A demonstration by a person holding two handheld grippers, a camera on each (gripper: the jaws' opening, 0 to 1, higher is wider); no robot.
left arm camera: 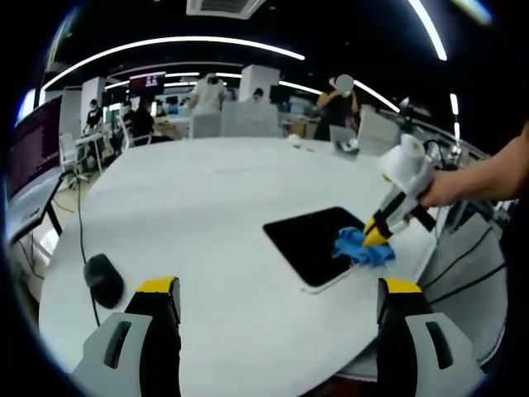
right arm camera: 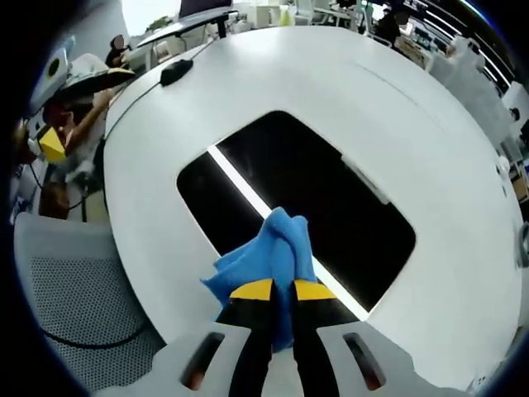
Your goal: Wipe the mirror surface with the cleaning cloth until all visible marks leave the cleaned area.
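Note:
A dark rectangular mirror (left arm camera: pixel 318 242) lies flat on the white round table (left arm camera: pixel 207 207). In the right gripper view the mirror (right arm camera: pixel 331 190) reflects a bright ceiling light strip. My right gripper (right arm camera: pixel 283 291) is shut on a blue cleaning cloth (right arm camera: pixel 264 252), which rests on the mirror's near edge. The left gripper view shows that right gripper (left arm camera: pixel 376 236) pressing the blue cloth (left arm camera: pixel 360 248) onto the mirror's right corner. My left gripper (left arm camera: pixel 279 291) hovers open over the table's near side, short of the mirror, holding nothing.
A black computer mouse (left arm camera: pixel 104 278) with its cable lies on the table's left side. A mesh chair (right arm camera: pixel 74 306) stands by the table edge. A person's hand (left arm camera: pixel 463 184) holds the right gripper. Desks, monitors and people stand far behind.

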